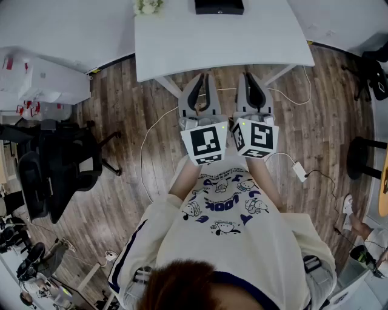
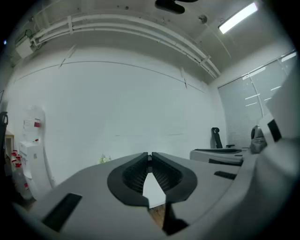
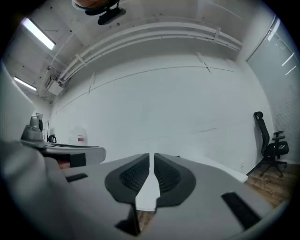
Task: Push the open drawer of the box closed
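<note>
In the head view, the left gripper [image 1: 202, 79] and the right gripper [image 1: 249, 77] were held side by side at the centre of the frame, close to the person's chest and above the wooden floor [image 1: 121, 139]. Their tips stopped short of the near edge of the white table [image 1: 182, 36]. The black box [image 1: 219, 6] sat at the top centre of the frame, on the table's far side and well apart from both grippers (its drawer could not be made out from this angle). A bunch of pale flowers [image 1: 148, 6] lay to its left. In the left gripper view, the left gripper [image 2: 150, 155] had its jaws pressed together at the tips with nothing between them, and it faced a bare white wall [image 2: 117, 103]. In the right gripper view, the right gripper [image 3: 151, 157] had its jaws drawn in to a thin slit, likewise empty. The risk probably lay in the long reach: a push landing off-centre or too hard could skid the box across the smooth tabletop, or jam the drawer askew, rather than shut it.
</note>
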